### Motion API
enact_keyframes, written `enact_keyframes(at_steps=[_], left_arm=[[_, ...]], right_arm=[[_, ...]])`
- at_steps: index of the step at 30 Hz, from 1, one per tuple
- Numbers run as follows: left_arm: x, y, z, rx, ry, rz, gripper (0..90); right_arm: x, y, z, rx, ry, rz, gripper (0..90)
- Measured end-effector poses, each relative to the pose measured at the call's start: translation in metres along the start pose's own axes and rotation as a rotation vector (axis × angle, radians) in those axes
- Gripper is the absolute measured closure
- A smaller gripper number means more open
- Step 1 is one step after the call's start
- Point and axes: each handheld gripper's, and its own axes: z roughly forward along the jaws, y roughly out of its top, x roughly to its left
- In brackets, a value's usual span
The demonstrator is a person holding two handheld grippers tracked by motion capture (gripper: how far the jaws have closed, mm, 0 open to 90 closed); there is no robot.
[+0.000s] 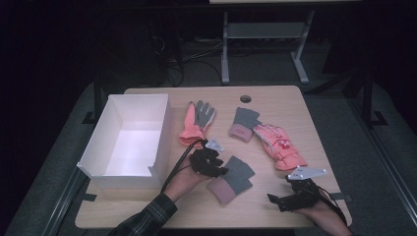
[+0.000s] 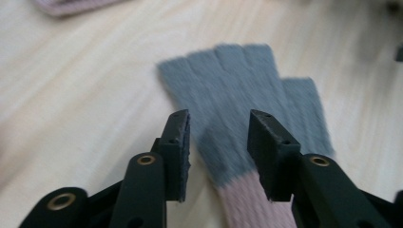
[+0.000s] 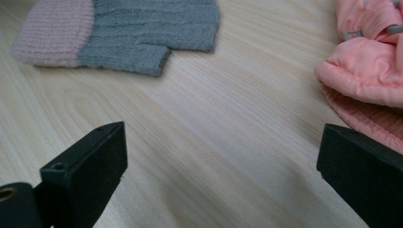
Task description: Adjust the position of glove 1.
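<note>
A grey fingerless knit glove with a pink cuff (image 1: 231, 179) (image 2: 247, 90) (image 3: 142, 33) lies flat near the table's front middle. My left gripper (image 1: 220, 168) (image 2: 218, 118) is open just over its left edge, one jaw on each side of the grey part near the cuff; I cannot tell whether the jaws touch it. Down at the front right, my right gripper (image 1: 274, 199) (image 3: 221, 142) is wide open over bare wood, with nothing between its jaws. A puffy pink ski glove (image 1: 280, 146) (image 3: 370, 66) lies just beyond it.
A white open box (image 1: 162, 128) stands at the table's left. A pink and grey glove (image 1: 196, 120) lies beside it, and a second grey knit glove (image 1: 243, 124) lies at the back middle against the ski glove. The wooden table (image 1: 275, 98) has a cable hole (image 1: 246, 98).
</note>
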Motion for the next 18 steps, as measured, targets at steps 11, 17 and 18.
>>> enact_keyframes(at_steps=[11,17,18], left_arm=[[0.023,0.027,0.007,-0.008,0.040,-0.012,49.2],[0.037,0.047,0.016,-0.022,0.065,-0.015,46.7],[0.037,0.047,0.016,-0.022,0.065,-0.015,46.6]], right_arm=[[0.001,-0.001,0.001,0.004,0.001,-0.007,2.5],[0.001,0.000,0.002,0.004,0.003,-0.003,2.5],[0.001,0.000,0.002,0.004,0.003,-0.003,2.5]])
